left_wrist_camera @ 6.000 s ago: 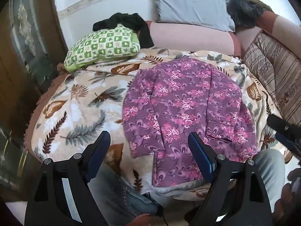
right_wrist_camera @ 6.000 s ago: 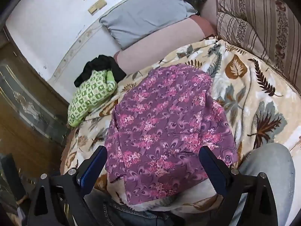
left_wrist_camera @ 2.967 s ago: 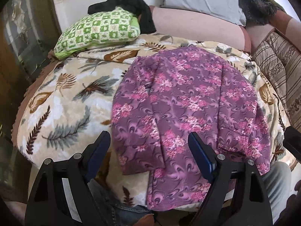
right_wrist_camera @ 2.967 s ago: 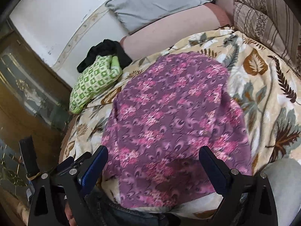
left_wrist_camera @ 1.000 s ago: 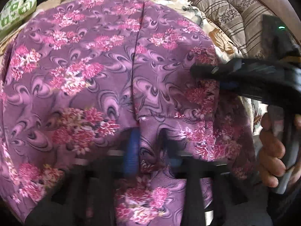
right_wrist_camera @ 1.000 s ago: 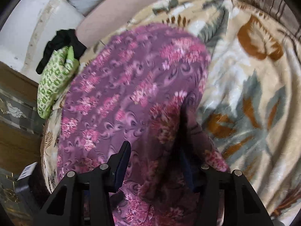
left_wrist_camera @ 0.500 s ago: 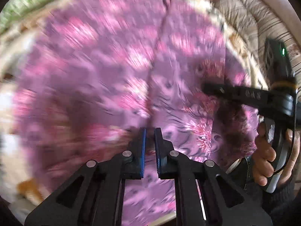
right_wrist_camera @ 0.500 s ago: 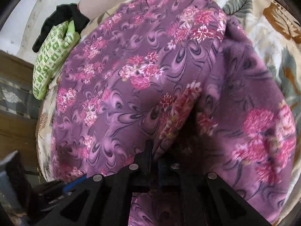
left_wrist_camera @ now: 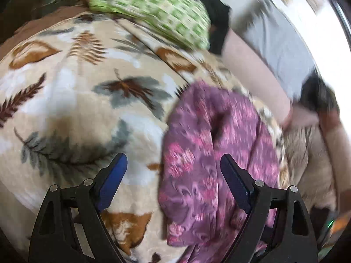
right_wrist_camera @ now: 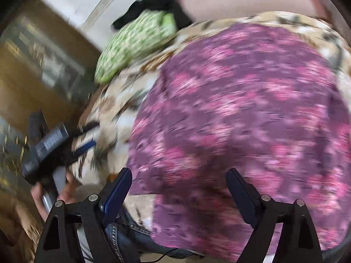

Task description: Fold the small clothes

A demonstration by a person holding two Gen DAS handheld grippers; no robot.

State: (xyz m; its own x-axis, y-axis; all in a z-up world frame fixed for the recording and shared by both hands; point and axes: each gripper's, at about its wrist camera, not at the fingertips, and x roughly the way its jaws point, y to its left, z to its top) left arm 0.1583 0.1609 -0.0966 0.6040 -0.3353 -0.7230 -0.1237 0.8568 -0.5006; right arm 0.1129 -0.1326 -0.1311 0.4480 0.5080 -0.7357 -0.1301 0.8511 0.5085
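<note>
A purple garment with pink flowers (left_wrist_camera: 210, 153) lies folded narrower on the leaf-print blanket (left_wrist_camera: 72, 109); it fills much of the right wrist view (right_wrist_camera: 241, 109). My left gripper (left_wrist_camera: 173, 175) is open and empty above the garment's left edge. My right gripper (right_wrist_camera: 178, 186) is open and empty above the garment's near edge. The left gripper also shows at the left of the right wrist view (right_wrist_camera: 83, 138), held by a hand. Both views are motion blurred.
A green checked pillow (left_wrist_camera: 153, 11) and a black cloth (left_wrist_camera: 204, 0) lie at the far side of the bed. A pink bolster (left_wrist_camera: 252, 65) and grey pillow (left_wrist_camera: 274, 37) rest against the wall. A wooden cabinet (right_wrist_camera: 33, 54) stands left. My jeans-clad leg (right_wrist_camera: 122, 239) is below.
Both grippers were shut on the garment half a second ago; now both are open and have pulled back. The garment's right part has been folded over leftward, so it lies narrower.
</note>
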